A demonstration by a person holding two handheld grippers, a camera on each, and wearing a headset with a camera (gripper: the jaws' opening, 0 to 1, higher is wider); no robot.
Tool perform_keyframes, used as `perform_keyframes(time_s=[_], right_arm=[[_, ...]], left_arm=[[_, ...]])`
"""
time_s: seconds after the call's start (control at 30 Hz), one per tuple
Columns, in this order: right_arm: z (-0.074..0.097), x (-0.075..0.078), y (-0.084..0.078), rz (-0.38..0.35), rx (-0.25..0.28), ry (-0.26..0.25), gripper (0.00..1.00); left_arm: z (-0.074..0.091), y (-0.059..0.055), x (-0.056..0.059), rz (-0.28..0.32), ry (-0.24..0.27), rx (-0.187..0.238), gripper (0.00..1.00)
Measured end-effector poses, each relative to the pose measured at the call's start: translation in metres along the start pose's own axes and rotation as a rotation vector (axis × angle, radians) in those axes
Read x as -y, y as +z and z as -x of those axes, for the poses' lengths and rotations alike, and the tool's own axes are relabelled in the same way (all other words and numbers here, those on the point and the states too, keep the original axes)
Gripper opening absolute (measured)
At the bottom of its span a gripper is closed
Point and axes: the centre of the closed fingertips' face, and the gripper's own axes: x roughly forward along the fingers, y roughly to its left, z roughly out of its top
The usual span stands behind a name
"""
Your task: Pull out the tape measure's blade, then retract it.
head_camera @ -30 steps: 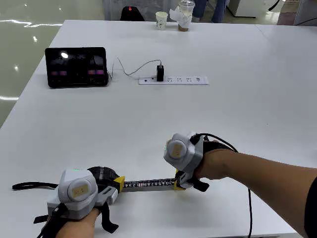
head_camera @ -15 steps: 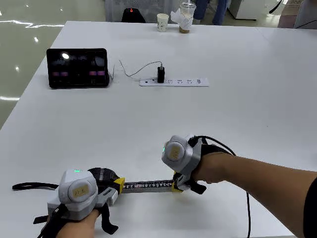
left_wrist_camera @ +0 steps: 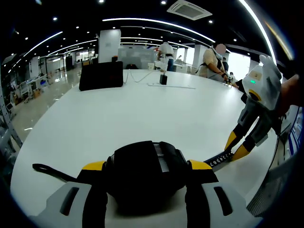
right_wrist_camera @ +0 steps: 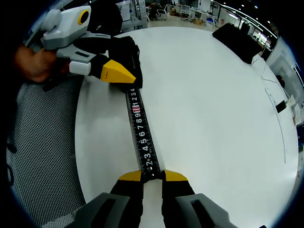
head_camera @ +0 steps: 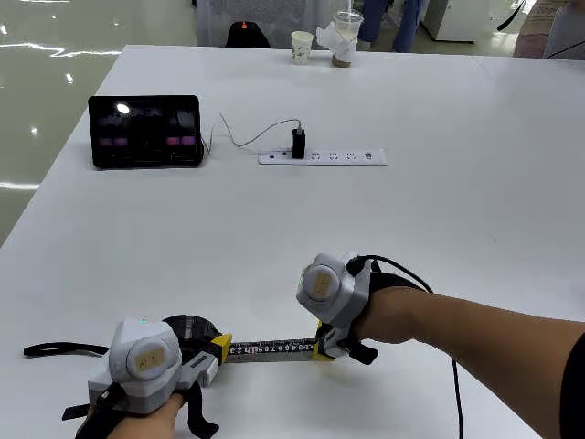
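The black, rounded tape measure case (left_wrist_camera: 142,183) is being clamped between the jaws of the left claw (left_wrist_camera: 146,166) and is being held on the white tabletop (head_camera: 366,219), at its near left part, close to the person. The free end of the dark, numbered metal blade (right_wrist_camera: 141,133) is being pinched by the clenched right claw (right_wrist_camera: 153,176), which is being held near the case on its right side. A short stretch of blade is being exposed between the two claws. The pull-out step is therefore being judged as under way or partly done, since most of the blade is presumably being kept wound inside the case. From this moment alone it cannot be told whether the blade is being drawn out or fed back. Full retraction into the case is being judged as not yet done. The blade is being laid flat and straight, just above or on the tabletop, with its printed face being presented upward. Its long axis is being run across the person's front, roughly parallel to the near edge of the tabletop. The case mouth is being pointed to the person's right, toward the right claw.
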Motion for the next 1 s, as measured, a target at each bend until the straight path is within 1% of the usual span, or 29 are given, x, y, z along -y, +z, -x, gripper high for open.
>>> perform_keyframes(time_s=[0.47,0.67,1.0], right_arm=[[-0.003,-0.001,0.004,0.004,-0.008,-0.002,0.11],[-0.004,-0.002,0.008,0.01,-0.002,-0.001,0.11],[-0.007,-0.004,0.014,0.011,0.004,0.005,0.11]], left_arm=[[0.0,0.0,0.0,0.001,0.0,0.002,0.62],[0.001,0.0,0.0,0.02,-0.006,0.002,0.62],[0.003,0.0,0.001,0.029,-0.009,-0.005,0.61]])
